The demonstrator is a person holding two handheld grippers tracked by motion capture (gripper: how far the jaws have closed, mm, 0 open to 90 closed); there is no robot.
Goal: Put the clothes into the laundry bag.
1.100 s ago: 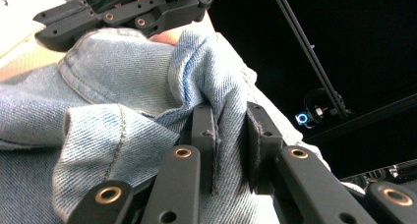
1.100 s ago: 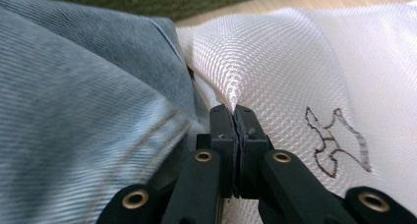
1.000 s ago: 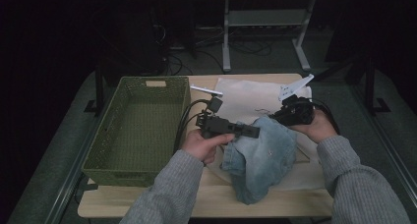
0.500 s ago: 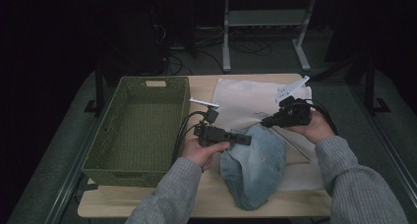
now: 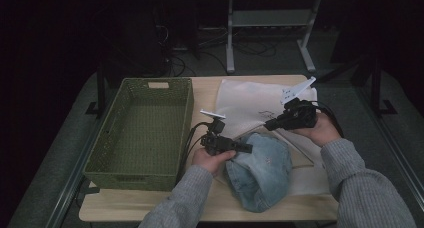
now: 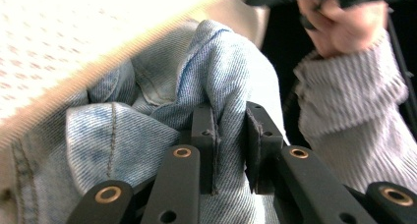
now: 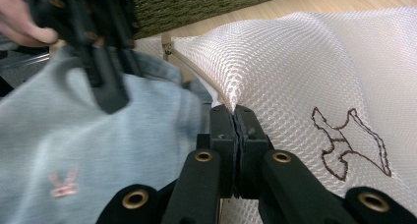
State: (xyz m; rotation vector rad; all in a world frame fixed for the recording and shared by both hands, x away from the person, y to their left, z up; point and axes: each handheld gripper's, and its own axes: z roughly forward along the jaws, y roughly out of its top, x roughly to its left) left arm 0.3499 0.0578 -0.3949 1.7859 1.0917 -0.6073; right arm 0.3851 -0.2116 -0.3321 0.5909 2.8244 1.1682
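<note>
We see the white mesh bag [image 5: 250,105] lying flat on the table [image 5: 210,93], its near part hidden beneath the denim garment [image 5: 262,173]. Our right gripper [image 7: 235,117] is clamped on the bag's raised edge. Our left gripper [image 6: 231,135] pinches a faded blue denim fold beside the green basket [image 5: 145,133].

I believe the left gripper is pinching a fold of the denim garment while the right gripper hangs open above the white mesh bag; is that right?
Not quite: the right gripper is shut on an edge of the white mesh bag, as the right gripper view shows. The left gripper does pinch a fold of the denim garment.
</note>
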